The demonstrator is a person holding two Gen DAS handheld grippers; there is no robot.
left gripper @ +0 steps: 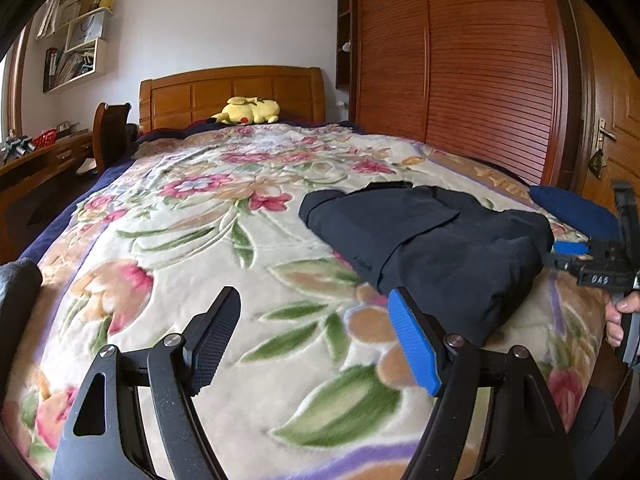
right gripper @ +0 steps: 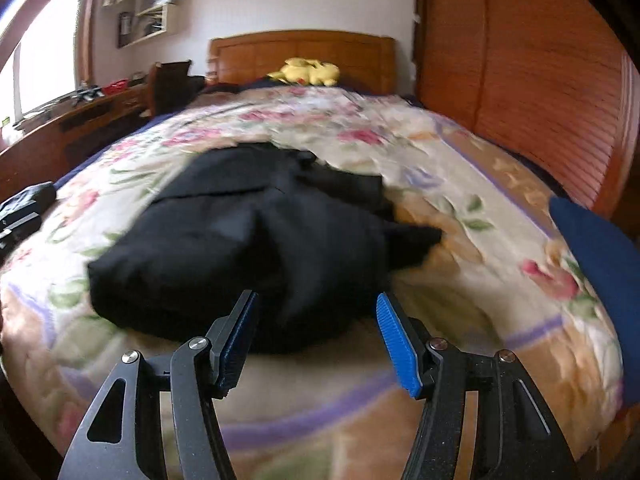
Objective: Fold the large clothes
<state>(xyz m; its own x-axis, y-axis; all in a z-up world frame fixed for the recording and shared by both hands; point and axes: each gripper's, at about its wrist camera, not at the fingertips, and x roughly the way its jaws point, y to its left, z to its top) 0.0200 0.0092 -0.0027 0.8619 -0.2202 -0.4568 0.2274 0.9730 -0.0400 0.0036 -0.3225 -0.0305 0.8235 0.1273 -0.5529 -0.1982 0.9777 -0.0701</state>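
A dark navy garment (left gripper: 432, 240) lies folded in a thick bundle on the floral blanket (left gripper: 208, 216), toward the bed's right side. My left gripper (left gripper: 314, 300) hovers open over bare blanket, just left of the bundle's near corner, its blue pad (left gripper: 414, 344) close to the cloth. The right gripper (left gripper: 576, 254) shows at the right edge of the left wrist view, held by a hand (left gripper: 618, 316) beside the bundle. In the blurred right wrist view the right gripper (right gripper: 316, 300) stands open, facing the near edge of the garment (right gripper: 248, 240), its pads not pressing on cloth.
A yellow plush toy (left gripper: 248, 111) rests by the wooden headboard (left gripper: 232, 90). A slatted wardrobe (left gripper: 460, 64) runs along the right. A blue cushion (right gripper: 600, 236) sits at the bed's right edge. A desk (left gripper: 36, 160) and chair stand on the left. Dark cloth (left gripper: 18, 292) lies at the near left.
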